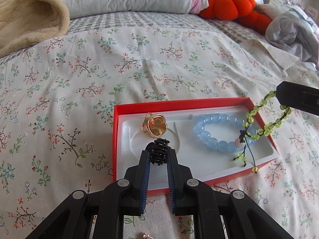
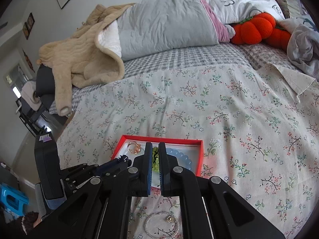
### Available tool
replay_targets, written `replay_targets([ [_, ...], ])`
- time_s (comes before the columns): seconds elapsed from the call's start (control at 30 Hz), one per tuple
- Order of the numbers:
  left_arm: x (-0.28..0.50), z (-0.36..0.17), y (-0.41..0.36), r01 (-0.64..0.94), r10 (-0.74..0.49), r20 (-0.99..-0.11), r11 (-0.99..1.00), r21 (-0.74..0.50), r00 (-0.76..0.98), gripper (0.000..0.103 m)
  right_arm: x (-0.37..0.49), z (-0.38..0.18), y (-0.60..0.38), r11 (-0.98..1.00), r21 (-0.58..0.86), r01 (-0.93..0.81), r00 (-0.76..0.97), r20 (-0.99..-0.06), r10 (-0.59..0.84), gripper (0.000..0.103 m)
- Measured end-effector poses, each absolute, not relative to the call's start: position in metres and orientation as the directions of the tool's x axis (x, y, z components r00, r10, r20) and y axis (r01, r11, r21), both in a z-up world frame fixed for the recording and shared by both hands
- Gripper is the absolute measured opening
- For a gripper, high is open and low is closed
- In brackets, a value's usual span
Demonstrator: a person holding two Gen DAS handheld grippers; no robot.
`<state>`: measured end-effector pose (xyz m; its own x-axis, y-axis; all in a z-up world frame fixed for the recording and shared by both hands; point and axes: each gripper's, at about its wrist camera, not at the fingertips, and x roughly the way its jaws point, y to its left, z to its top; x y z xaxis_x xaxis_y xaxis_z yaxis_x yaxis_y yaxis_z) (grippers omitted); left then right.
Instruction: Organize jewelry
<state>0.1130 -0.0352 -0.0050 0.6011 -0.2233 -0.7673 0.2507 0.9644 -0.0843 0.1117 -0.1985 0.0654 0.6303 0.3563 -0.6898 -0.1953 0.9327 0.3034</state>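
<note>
A red box (image 1: 199,102) with a white insert lies on the floral bedspread. In it are a gold flower ring (image 1: 154,127) and a blue bead bracelet (image 1: 218,134). My left gripper (image 1: 159,155) is shut on a black hair claw (image 1: 159,151) and holds it over the box's left recess. My right gripper (image 2: 155,155) is shut on a green bead bracelet (image 2: 155,159). In the left wrist view that bracelet (image 1: 265,119) hangs from the right gripper's finger over the box's right end, its cords trailing down.
A clear bead bracelet (image 2: 162,227) and a small gold piece (image 2: 170,219) lie on the bedspread in front of the box. A beige blanket (image 2: 79,59), grey pillow (image 2: 167,20) and orange plush pumpkins (image 2: 257,29) lie at the bed's far side.
</note>
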Motion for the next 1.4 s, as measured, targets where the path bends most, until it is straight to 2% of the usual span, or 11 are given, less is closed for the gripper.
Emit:
replay_targets([
  [0.3, 0.112, -0.005, -0.038, 0.258, -0.21, -0.769, 0.964, -0.061, 0.603, 0.013, 0.123, 0.038, -0.198, 0.948, 0.275, -0.162, 0.59, -0.743, 0.316, 0.006],
  [0.47, 0.108, -0.001, -0.04, 0.268, -0.21, -0.771, 0.962, -0.053, 0.601, 0.02, 0.127, 0.032, -0.197, 0.951, 0.267, -0.153, 0.582, -0.754, 0.305, 0.006],
  [0.57, 0.104, 0.002, -0.041, 0.276, -0.212, -0.771, 0.96, -0.049, 0.6, 0.03, 0.13, 0.029, -0.195, 0.952, 0.267, -0.151, 0.571, -0.762, 0.304, 0.006],
  [0.63, 0.102, 0.004, -0.04, 0.273, -0.208, -0.77, 0.961, -0.046, 0.603, 0.04, 0.133, 0.026, -0.195, 0.951, 0.275, -0.142, 0.553, -0.775, 0.306, 0.009],
  [0.67, 0.101, 0.005, -0.039, 0.27, -0.206, -0.77, 0.962, -0.046, 0.604, 0.042, 0.134, 0.023, -0.195, 0.95, 0.279, -0.139, 0.538, -0.784, 0.309, 0.014],
  [0.77, 0.096, 0.009, -0.037, 0.267, -0.206, -0.769, 0.963, -0.048, 0.605, 0.045, 0.133, 0.023, -0.197, 0.952, 0.279, -0.124, 0.538, -0.788, 0.301, 0.04],
  [0.8, 0.095, 0.01, -0.036, 0.267, -0.203, -0.77, 0.963, -0.044, 0.605, 0.048, 0.132, 0.024, -0.198, 0.952, 0.28, -0.124, 0.542, -0.784, 0.301, 0.045],
  [0.93, 0.087, 0.015, -0.031, 0.266, -0.195, -0.766, 0.963, -0.033, 0.612, 0.058, 0.126, 0.032, -0.199, 0.948, 0.286, -0.141, 0.549, -0.774, 0.315, 0.046],
  [1.03, 0.08, 0.018, -0.028, 0.268, -0.195, -0.767, 0.963, -0.031, 0.612, 0.064, 0.12, 0.037, -0.201, 0.949, 0.277, -0.149, 0.554, -0.772, 0.312, 0.053],
  [1.4, 0.058, 0.02, -0.017, 0.26, -0.189, -0.784, 0.965, -0.036, 0.591, 0.079, 0.095, 0.046, -0.204, 0.954, 0.252, -0.161, 0.558, -0.774, 0.298, 0.061],
])
